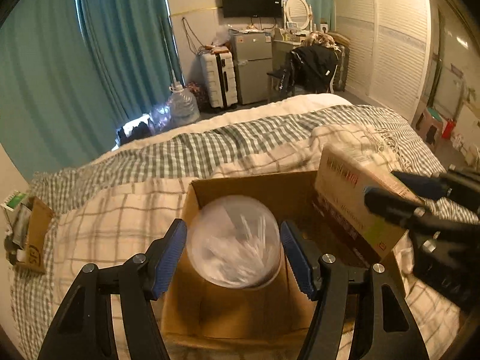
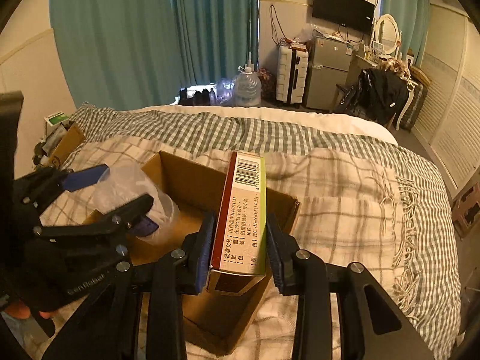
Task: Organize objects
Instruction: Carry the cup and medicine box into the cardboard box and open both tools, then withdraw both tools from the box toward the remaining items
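An open cardboard box (image 1: 240, 184) (image 2: 192, 177) lies on the checked bedspread. My left gripper (image 1: 234, 252) is shut on a clear round tub of cotton swabs (image 1: 235, 241) and holds it over the box; the tub also shows in the right wrist view (image 2: 135, 192). My right gripper (image 2: 240, 249) is shut on a red, white and green medicine carton (image 2: 244, 210) with a barcode, held above the box's right side. The carton (image 1: 351, 198) and the right gripper (image 1: 399, 195) show at the right of the left wrist view.
A smaller cardboard box (image 1: 34, 237) (image 2: 67, 142) stuffed with packets sits at the bed's left edge. Beyond the bed are water jugs (image 1: 181, 105), a white suitcase (image 1: 219, 79), a small fridge (image 1: 252, 66) and a chair with dark clothes (image 1: 312, 66).
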### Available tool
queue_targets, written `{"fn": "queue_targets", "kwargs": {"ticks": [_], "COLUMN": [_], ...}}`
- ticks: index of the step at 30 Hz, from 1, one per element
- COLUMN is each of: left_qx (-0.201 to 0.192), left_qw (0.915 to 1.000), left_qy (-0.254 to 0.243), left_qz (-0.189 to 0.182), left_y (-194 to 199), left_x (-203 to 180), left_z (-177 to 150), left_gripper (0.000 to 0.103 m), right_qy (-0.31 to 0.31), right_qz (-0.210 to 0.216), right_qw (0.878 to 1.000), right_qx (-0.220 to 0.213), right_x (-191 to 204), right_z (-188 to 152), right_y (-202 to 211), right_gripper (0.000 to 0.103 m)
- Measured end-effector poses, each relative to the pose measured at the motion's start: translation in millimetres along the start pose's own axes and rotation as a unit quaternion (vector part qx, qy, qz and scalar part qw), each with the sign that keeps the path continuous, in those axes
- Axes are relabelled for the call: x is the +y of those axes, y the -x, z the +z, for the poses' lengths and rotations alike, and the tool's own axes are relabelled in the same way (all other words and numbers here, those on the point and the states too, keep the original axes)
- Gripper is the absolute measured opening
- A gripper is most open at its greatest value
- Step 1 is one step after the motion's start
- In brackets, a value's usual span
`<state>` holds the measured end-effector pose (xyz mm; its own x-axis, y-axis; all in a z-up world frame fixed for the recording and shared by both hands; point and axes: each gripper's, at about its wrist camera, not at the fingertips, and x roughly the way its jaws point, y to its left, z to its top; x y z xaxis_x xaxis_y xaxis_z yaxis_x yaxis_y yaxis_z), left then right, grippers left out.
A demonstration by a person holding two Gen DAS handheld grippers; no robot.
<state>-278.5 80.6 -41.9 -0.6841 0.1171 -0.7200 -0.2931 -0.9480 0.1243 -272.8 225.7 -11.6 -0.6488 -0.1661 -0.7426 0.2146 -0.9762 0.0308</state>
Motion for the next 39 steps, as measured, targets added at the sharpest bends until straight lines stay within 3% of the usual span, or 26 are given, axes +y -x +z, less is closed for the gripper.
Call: {"fn": "queue_targets", "kwargs": {"ticks": [1,2,4,10,13,20,24,30,33,39], "left_qx": [-0.001,-0.002,-0.014,-0.054,-0.067,-0.089,-0.099,-0.09,-0.071,0.007], "left_qw": [1.0,1.0,0.9997,0.9967,0.9947,0.9901,0.9866,0.9843,0.9823,0.98], "left_qy": [0.002,0.005,0.018,0.059,0.069,0.081,0.095,0.109,0.126,0.15], "left_qz": [0.001,0.003,0.004,0.018,0.036,0.072,0.088,0.106,0.118,0.13], "left_y": [7,14,37,125,161,232,258,258,240,176], "left_x": [1,3,8,34,43,47,49,46,48,55], "left_z": [0,1,3,-5,-19,-68,-89,-127,-157,-218], "left_gripper": [0.081,0.09,0.092,0.103,0.103,0.103,0.103,0.103,0.103,0.103], "right_qy": [-0.003,-0.006,-0.011,0.005,0.011,0.057,0.061,0.057,0.05,0.036], "right_qz": [-0.003,-0.006,-0.007,-0.019,-0.014,-0.02,-0.014,-0.004,-0.008,0.01], "right_qw": [1.0,1.0,0.999,0.997,0.997,0.994,0.992,0.994,0.995,0.999], "right_qx": [-0.008,-0.014,-0.032,-0.07,-0.08,-0.091,-0.106,-0.096,-0.081,0.014], "right_x": [-2,-2,-3,9,16,52,63,78,85,98], "right_z": [2,2,6,2,-13,-63,-83,-108,-125,-166], "right_y": [11,20,48,137,173,226,245,236,212,132], "right_gripper": [0.041,0.055,0.067,0.074,0.079,0.082,0.09,0.09,0.09,0.09]}}
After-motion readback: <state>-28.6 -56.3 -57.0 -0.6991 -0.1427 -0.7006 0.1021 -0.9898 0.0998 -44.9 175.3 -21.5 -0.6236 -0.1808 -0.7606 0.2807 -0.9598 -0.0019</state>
